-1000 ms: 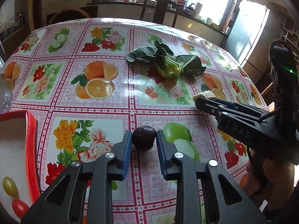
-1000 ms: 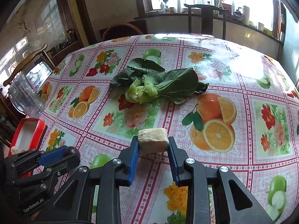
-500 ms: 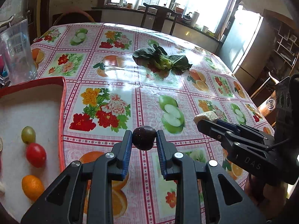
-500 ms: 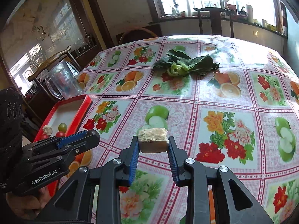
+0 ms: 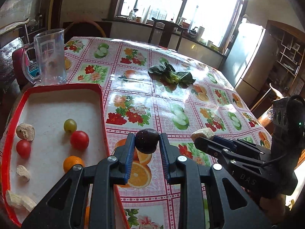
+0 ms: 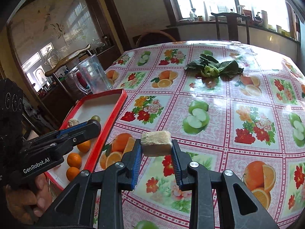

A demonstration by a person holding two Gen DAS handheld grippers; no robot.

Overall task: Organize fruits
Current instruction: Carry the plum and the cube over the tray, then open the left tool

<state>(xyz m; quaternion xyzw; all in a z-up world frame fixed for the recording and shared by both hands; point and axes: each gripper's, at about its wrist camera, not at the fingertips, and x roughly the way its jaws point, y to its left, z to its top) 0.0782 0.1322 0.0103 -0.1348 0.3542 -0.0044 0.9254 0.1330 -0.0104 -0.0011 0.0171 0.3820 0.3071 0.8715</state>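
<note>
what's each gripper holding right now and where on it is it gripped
The left gripper clamps a dark round fruit by its two sides. The right gripper clamps a pale tan chunk by its two ends.

A round table is covered by an oilcloth (image 5: 167, 103) printed with flowers, oranges and green apples. A leafy green (image 5: 171, 75) is laid on it toward the far side, well apart from everything else. A clear plastic jug (image 5: 50, 57) is stood upright at the table's left edge. 1 dark wooden chair (image 6: 231, 26) is seen beyond the table, under a bright window (image 5: 181, 3) whose sill is crowded with bottles and cups.
</note>
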